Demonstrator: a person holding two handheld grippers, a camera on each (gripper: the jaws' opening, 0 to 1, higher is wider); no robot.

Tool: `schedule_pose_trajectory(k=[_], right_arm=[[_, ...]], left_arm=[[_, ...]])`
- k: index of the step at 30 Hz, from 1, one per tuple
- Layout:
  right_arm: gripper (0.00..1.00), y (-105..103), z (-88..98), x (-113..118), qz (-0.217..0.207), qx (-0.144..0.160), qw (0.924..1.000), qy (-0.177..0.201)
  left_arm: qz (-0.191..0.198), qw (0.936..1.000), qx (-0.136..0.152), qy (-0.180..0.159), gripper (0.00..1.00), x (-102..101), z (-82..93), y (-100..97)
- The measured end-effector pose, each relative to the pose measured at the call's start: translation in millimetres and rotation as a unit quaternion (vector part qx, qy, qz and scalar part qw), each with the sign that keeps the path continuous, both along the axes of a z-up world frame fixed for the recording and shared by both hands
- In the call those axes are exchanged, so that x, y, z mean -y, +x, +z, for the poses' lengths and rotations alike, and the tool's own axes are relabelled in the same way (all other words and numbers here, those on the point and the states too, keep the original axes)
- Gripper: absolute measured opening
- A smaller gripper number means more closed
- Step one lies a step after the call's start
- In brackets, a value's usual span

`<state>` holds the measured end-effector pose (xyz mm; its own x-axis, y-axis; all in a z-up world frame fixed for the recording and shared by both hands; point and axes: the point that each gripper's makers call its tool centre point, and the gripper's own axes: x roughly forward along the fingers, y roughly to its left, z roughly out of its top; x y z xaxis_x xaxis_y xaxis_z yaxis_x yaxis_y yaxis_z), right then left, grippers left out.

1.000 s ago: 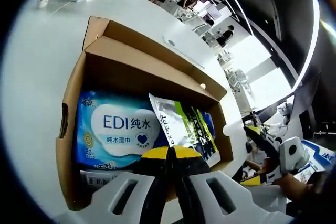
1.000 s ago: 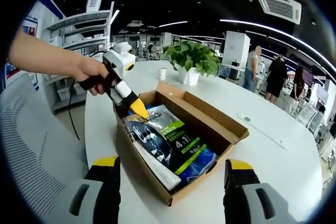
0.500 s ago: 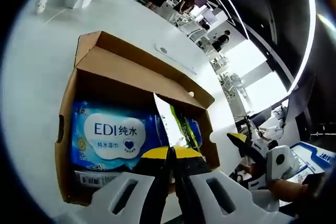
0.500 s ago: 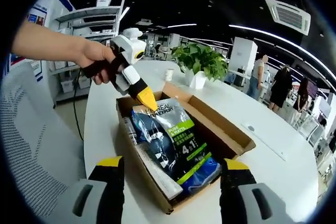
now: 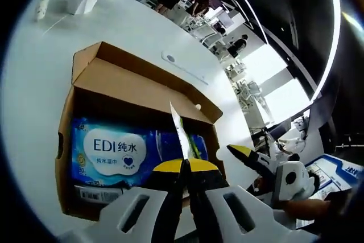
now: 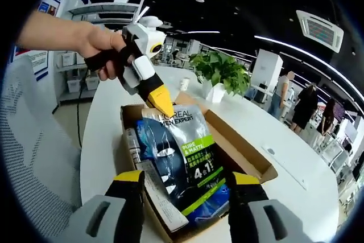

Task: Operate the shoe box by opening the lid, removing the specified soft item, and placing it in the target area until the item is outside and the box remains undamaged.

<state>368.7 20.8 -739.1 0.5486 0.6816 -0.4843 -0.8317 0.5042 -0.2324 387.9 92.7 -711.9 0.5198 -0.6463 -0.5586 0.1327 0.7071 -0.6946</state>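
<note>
1. My left tongs (image 6: 162, 105) are clamped on the top edge of the dark sachet pack (image 6: 185, 157), and over the last second I have raised it: it lay nearly flat in the shoe box (image 5: 136, 92), and now it stands almost upright with its upper edge above the box rim.

2. In the left gripper view the pack (image 5: 181, 135) has turned edge-on above my closed jaws, a thin sliver where a second ago its printed face showed. The left tongs (image 5: 185, 170) hold it pinched right at their yellow tips.

3. The pack's lower end is down inside the box, lying against the blue wet wipes pack (image 5: 122, 149) that sits flat on the box floor. So the soft item is lifting but not yet out.

4. My right tongs (image 6: 185, 183) stand wide apart and hold nothing, hovering at the near corner of the box. They also show in the left gripper view (image 5: 247, 157), off to the side.

5. The lid flap (image 5: 108, 61) is folded back and the cardboard looks undamaged. The white surface (image 6: 108, 123) around the box offers room to set the pack down.

6. My judgement: opening is done and removal is about half done. The lift needs to continue until the bottom edge passes the wall.
</note>
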Motion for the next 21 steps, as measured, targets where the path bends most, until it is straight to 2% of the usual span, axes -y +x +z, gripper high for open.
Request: schedule_pose_trajectory(k=[4,10,21], right_arm=[[0.43,0.9,-4.7,-5.4,0.017,0.013,0.9997,-0.014],[0.31,4.9,-14.4,-8.3,0.019,0.006,0.9996,-0.022],[0.08,-10.5,-23.5,-14.1,0.058,0.005,0.9972,-0.047]], left_arm=[[-0.001,1.0000,0.002,0.000,0.00,3.0,4.4,1.4],[0.000,1.0000,0.002,-0.003,0.00,4.9,7.2,2.5],[-0.006,0.9998,0.012,0.013,0.00,5.2,8.8,0.0]])
